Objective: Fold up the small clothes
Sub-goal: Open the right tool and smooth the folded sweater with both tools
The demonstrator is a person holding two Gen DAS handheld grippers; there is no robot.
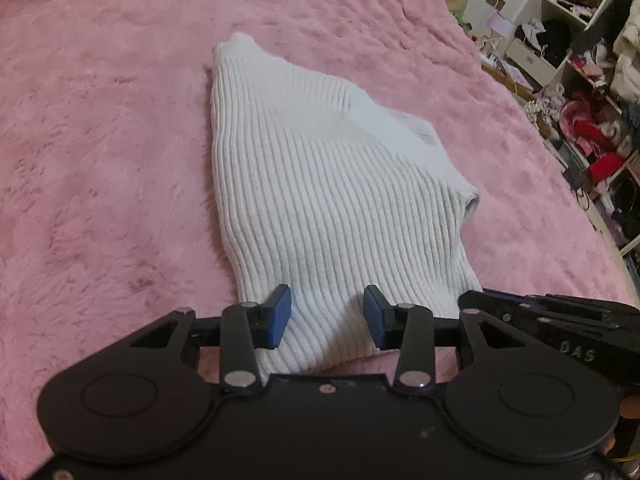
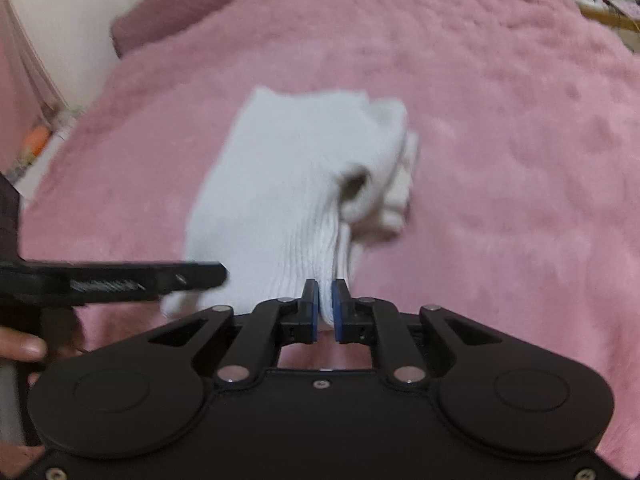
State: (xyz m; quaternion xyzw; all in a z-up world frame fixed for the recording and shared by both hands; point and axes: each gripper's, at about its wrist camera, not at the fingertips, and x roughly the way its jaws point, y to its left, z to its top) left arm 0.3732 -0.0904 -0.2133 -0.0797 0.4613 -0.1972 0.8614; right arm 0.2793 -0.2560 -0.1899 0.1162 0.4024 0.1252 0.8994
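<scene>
My right gripper [image 2: 325, 306] pinches the white ribbed knit top [image 1: 320, 184] at its near hem — soft, stretchy, light; my left gripper [image 1: 328, 316] gapes half-wide beside it.

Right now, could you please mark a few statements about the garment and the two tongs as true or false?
1. The white ribbed garment lies on a pink fluffy blanket. True.
2. The right tongs stand wide open above it. False: they are shut on a pinch of its near edge.
3. The left tongs clamp the fabric flat. False: their blue pads stand apart, fabric between them.
4. Cluttered shelves stand beyond the blanket. True.
5. The garment is black. False: white.
</scene>
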